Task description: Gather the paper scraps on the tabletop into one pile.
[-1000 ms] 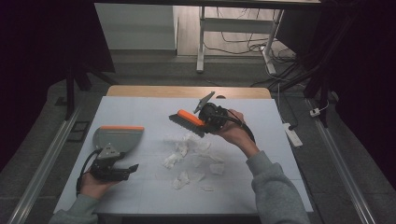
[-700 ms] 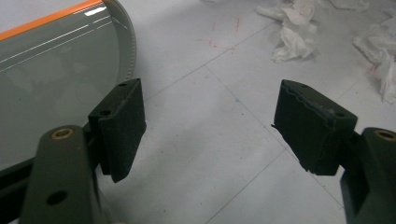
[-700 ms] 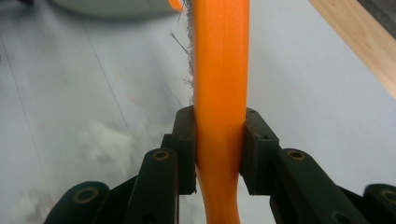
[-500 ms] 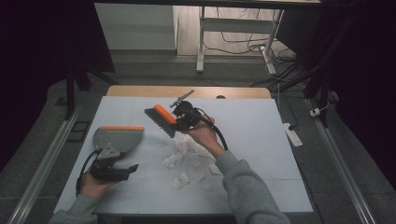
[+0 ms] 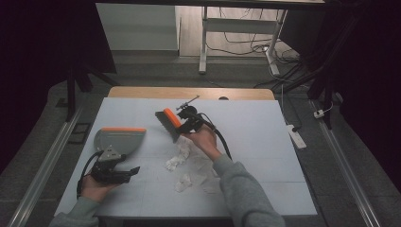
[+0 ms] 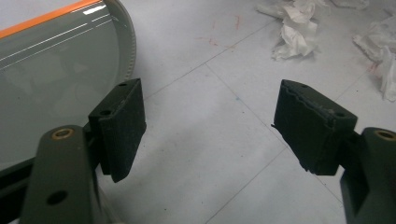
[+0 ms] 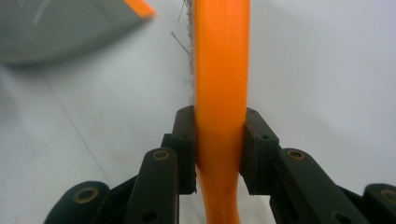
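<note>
Your right tool (image 7: 219,154) is clamped on the brush (image 7: 220,70): light, stiff plastic handle, so keep that mid-handle grip. Left tool (image 6: 210,130) gapes empty.

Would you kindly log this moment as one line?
right hand-held gripper: shut on brush | left hand-held gripper: open | dustpan: on table

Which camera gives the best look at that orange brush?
The high view: the whole brush shows, bristles and all, in the right claw. The right gripper view shows just its orange handle, clamped close up.
</note>
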{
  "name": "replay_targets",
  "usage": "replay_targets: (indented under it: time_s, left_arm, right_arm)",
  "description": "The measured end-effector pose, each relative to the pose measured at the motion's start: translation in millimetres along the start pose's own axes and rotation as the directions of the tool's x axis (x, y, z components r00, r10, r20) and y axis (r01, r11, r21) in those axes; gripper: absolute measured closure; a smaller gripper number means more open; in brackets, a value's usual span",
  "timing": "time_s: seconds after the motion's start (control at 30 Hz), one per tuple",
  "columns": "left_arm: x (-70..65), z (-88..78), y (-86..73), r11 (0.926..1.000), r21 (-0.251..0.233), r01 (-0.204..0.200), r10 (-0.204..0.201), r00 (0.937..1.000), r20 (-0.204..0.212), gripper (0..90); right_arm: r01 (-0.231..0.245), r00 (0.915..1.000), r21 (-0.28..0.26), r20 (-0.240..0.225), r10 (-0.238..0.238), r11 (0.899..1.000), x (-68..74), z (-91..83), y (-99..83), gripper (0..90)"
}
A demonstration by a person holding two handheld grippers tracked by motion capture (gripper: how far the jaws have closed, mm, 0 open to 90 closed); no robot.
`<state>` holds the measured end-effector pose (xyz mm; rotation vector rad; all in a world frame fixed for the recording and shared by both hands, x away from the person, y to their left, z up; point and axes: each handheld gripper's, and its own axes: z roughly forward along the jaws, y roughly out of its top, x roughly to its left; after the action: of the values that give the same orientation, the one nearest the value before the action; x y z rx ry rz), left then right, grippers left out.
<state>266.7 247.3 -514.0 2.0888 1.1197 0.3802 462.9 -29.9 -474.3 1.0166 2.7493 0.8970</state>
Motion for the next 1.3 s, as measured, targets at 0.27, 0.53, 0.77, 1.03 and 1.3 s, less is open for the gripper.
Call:
replay_targets:
  time_s: [0.27, 0.53, 0.77, 1.03, 1.3]
  left_arm:
    - [-1.5, 1.4, 0.8, 1.0000, 0.002, 0.001, -0.001, 1.0000, -0.003, 25.9]
    - [-0.8, 0.5, 0.3, 1.0000, 0.001, 0.005, -0.005, 1.0000, -0.006, 25.9]
    - [0.6, 0.1, -0.1, 1.0000, 0.001, 0.007, -0.007, 1.0000, -0.006, 25.9]
    - [1.3, -0.3, -0.7, 0.9999, 0.000, 0.011, -0.011, 0.9999, -0.007, 25.9]
    - [1.1, -0.5, -1.2, 0.9999, -0.002, 0.012, -0.012, 0.9999, -0.006, 25.9]
  right_arm:
    - [0.041, 0.9991, -0.074, 0.004, -0.041, 0.996, 1.0, -54.6, -23.9, 70.3]
    - [0.124, 0.9898, -0.118, -0.056, -0.131, 0.985, 35.1, -79.1, -21.7, 70.3]
    - [0.143, 0.9793, -0.058, -0.136, -0.150, 0.988, 58.3, -62.2, -31.4, 70.3]
    - [0.162, 0.9635, 0.025, -0.220, -0.152, 0.987, 74.5, -26.6, -42.3, 70.3]
    - [0.132, 0.9865, 0.052, -0.104, -0.126, 0.990, 53.4, -25.6, -46.4, 70.2]
